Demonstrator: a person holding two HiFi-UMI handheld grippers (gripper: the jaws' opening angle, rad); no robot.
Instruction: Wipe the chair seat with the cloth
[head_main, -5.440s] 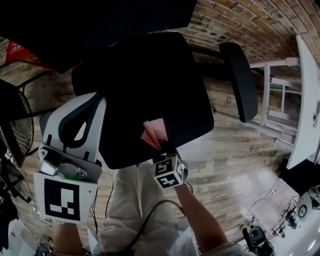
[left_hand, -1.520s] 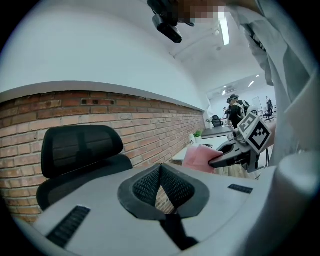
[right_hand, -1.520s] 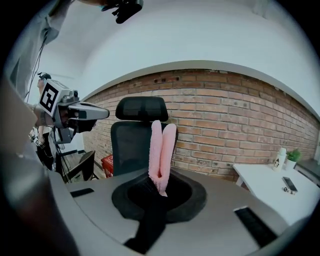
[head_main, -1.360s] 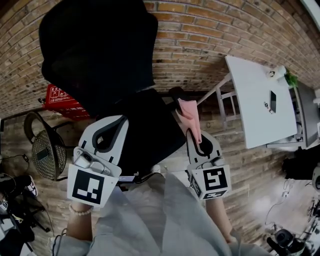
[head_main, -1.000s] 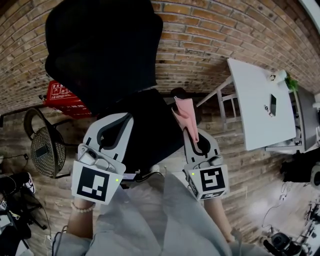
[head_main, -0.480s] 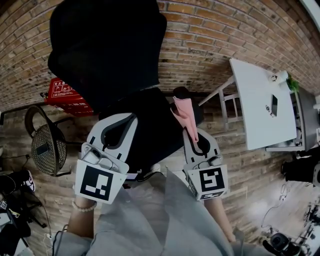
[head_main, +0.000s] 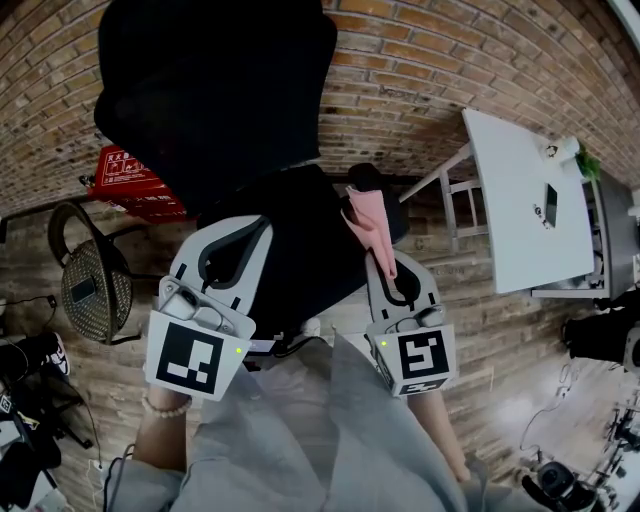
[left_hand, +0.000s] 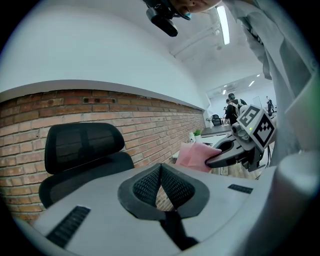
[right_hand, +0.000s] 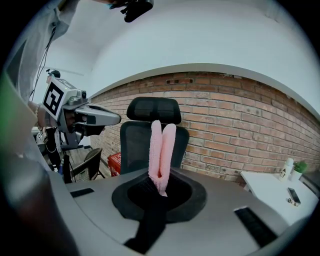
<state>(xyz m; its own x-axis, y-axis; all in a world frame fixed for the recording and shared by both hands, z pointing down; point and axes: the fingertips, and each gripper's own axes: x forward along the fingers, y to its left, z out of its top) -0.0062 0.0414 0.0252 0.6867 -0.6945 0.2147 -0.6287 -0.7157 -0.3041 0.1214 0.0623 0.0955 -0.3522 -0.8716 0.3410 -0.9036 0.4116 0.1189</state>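
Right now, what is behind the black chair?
A brick wall stands behind the black chair, a red box low beside it. The chair's back covers the wall's lower part.

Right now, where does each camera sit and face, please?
Head view: on the person's head, steeply down at the chair; left gripper, right gripper, torso show.
Left gripper view: on that gripper, along its shut jaws toward the chair; right gripper with cloth shows.
Right gripper view: on that gripper, along jaws shut on the cloth; left gripper shows.
Shared: both gripper views face chair and brick wall.

Pink cloth (head_main: 372, 225), black chair (head_main: 220, 90)
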